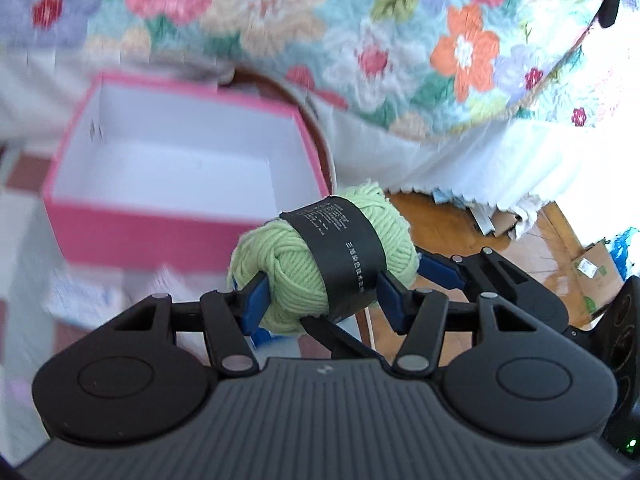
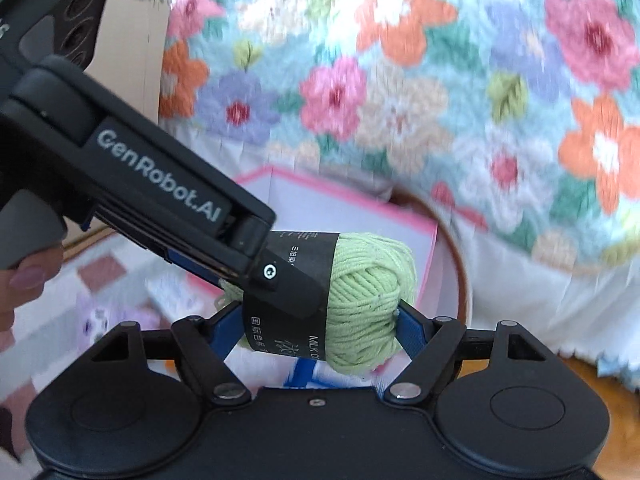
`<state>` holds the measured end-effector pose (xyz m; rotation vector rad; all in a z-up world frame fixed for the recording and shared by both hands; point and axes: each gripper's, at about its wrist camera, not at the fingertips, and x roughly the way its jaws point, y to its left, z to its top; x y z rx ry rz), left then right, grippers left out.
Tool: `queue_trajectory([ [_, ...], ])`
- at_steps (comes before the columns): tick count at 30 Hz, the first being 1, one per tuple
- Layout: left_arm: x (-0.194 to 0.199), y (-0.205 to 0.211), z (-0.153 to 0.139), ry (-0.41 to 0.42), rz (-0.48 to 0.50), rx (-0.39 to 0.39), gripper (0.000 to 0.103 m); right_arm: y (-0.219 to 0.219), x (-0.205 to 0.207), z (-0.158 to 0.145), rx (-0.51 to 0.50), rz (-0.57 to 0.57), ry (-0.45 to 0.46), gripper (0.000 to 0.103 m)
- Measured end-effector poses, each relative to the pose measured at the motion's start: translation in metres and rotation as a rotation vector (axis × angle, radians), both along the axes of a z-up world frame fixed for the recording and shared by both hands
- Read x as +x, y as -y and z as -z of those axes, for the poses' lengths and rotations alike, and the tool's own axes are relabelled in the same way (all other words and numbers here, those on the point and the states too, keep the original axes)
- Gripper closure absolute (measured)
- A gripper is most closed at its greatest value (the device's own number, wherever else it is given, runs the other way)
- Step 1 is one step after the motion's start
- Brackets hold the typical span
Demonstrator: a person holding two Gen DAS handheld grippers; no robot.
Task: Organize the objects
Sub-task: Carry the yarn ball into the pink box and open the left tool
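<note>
We see one light-green yarn ball [image 1: 320, 264] wrapped in a black paper band printed in white. It is held clear of the surface, just near of the open pink box [image 1: 176, 160]. The left gripper [image 1: 320, 296] is clamped across it, blue pads pressing yarn and band. The right gripper [image 2: 320, 320] is clamped along its length, jaws wider, pads on both ends.

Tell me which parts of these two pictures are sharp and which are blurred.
Left wrist view: the left gripper and green yarn ball are sharp; the pink box and floral cloth are smeared. Right wrist view: the right gripper, the yarn and the printed lettering on the other gripper are crisp; the cloth is smeared. Straight edges bow in both.
</note>
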<state>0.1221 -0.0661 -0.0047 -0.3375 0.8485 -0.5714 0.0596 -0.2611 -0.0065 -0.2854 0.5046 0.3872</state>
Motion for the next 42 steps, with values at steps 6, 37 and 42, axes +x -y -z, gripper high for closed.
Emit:
queue_trajectory([
  [6, 0.047, -0.003, -0.037, 0.06, -0.017, 0.047, 0.047, -0.006, 0.049, -0.033, 0.059, 0.001, 0.019, 0.021],
  [37, 0.242, 0.018, 0.101, -0.25, -0.104, 0.132, 0.047, -0.055, 0.253, 0.081, -0.242, 0.055, -0.387, 0.073],
  [42, 0.243, 0.024, 0.106, -0.236, -0.113, 0.125, 0.05, -0.054, 0.256, 0.081, -0.227, 0.076, -0.359, 0.079],
])
